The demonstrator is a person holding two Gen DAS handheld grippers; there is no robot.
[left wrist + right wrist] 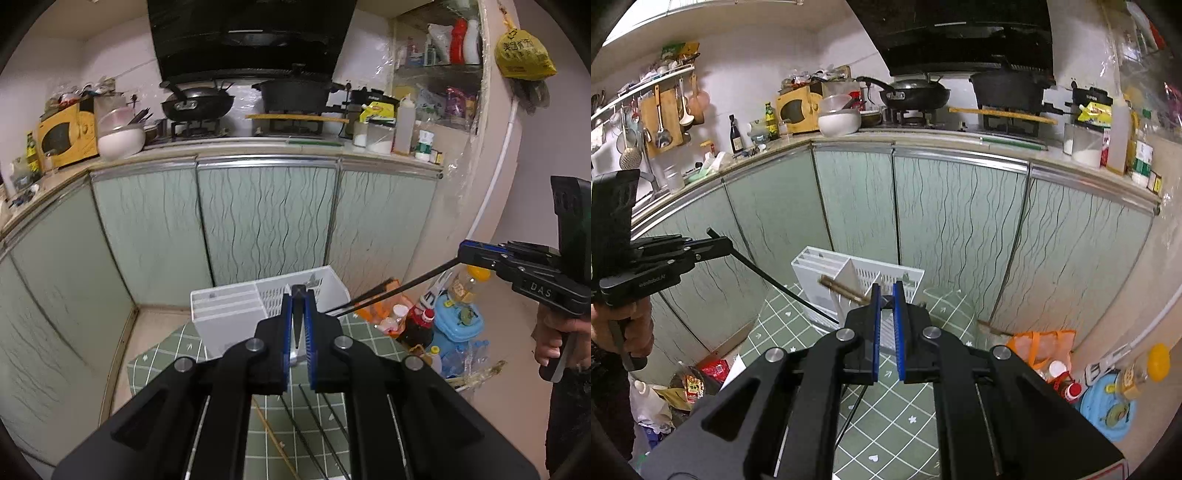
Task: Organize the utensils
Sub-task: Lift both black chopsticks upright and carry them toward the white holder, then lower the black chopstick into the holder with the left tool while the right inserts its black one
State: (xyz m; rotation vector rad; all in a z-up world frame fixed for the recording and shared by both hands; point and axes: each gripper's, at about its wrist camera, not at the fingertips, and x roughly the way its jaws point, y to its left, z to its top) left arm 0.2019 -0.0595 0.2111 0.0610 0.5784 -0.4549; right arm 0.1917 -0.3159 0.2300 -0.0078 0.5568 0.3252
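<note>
A white utensil holder (229,314) (827,266) with slotted compartments stands on a green grid mat (173,350) (894,413) in front of the cabinets. My left gripper (298,295) (720,243) is shut on a black chopstick (783,288), which slants down toward the holder. My right gripper (885,291) (467,254) is shut on a brown chopstick (842,290) (388,291) held crosswise, its end over the holder. Both grippers hang above the mat. Several black chopsticks (314,424) and a wooden one (273,439) lie on the mat below my left gripper.
Pale green cabinet doors (266,221) close off the far side under a counter with a wok (197,103) and a pot (295,96). Bottles and a blue container (458,325) crowd the floor on the right. Bags and packets (690,387) lie on the left.
</note>
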